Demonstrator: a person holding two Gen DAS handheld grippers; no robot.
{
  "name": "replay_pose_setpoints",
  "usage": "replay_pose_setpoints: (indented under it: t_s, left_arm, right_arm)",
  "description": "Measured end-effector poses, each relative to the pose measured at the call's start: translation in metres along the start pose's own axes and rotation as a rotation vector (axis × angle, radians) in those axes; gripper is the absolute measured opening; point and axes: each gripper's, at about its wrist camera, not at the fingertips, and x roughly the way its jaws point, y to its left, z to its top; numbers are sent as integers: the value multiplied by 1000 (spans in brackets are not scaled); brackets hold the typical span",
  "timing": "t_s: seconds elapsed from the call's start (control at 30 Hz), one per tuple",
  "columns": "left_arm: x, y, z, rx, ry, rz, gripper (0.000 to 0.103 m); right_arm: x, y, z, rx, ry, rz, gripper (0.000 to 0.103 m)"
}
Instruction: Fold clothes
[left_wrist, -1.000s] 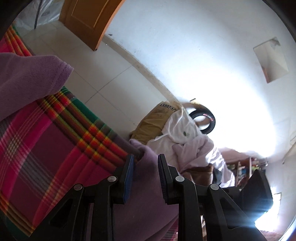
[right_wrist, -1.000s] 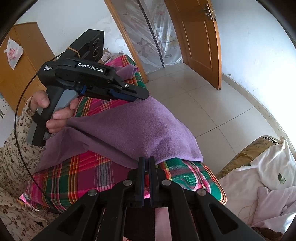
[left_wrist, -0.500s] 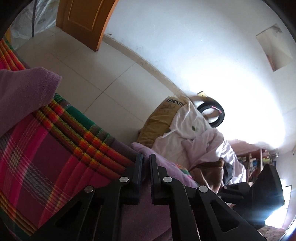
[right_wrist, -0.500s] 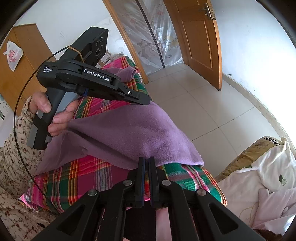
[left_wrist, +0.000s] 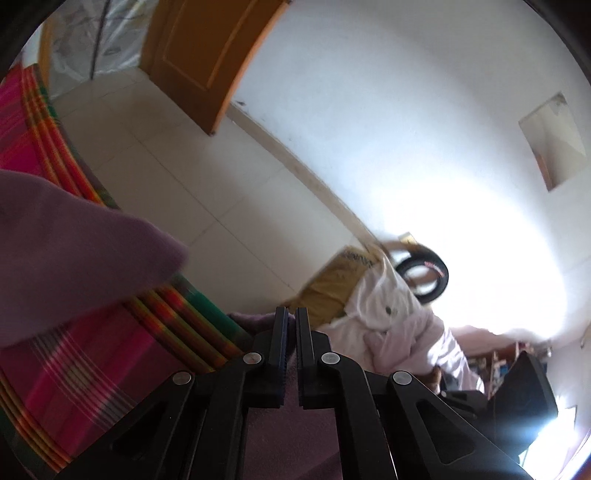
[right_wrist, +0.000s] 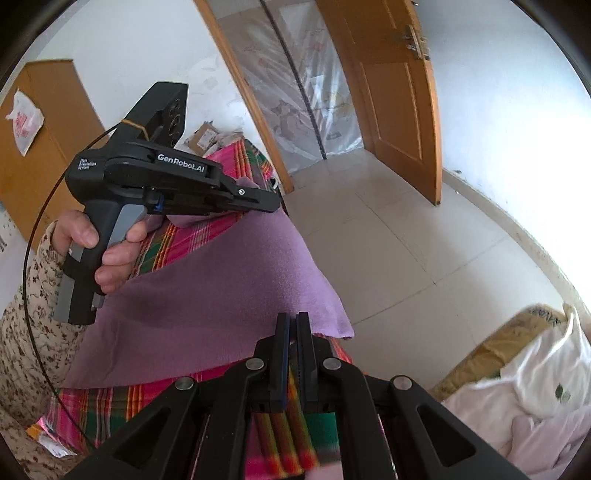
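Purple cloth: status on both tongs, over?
Both tongs shut: left and right each pinching purple cloth. Cloth spread over plaid cover. Nothing blocking.

purple fleece garment (right_wrist: 221, 295) lifted, stretched taut above the plaid bed cover (right_wrist: 155, 402).

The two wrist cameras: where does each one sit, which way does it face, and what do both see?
Left wrist: on the left gripper, facing down over its shut fingers, pinching the purple cloth, toward floor and wall; no body shows.
Right wrist: on the right gripper, facing the door; the left hand with its gripper shows.
Shared: purple cloth, plaid cover, white laundry pile, door.
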Motion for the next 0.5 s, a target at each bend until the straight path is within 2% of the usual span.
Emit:
replay_pose_setpoints:
  t_s: [0.23,0.37,0.43,0.5]
  left_arm:
    - [3,9,15,0,-28,42,4]
    - [9,21,16,-46,-26,23,4]
    - [4,24,14,-50,-37,9,4]
    - [-7,25,11,-40,-55,1,4]
  right_arm:
    - [21,-8,7,25,38,-19,3]
    - [24,-11,10,29,53,-38,4]
    - [25,-9,11,25,58,-75,4]
    - [24,-11,14,35,47,-161,4]
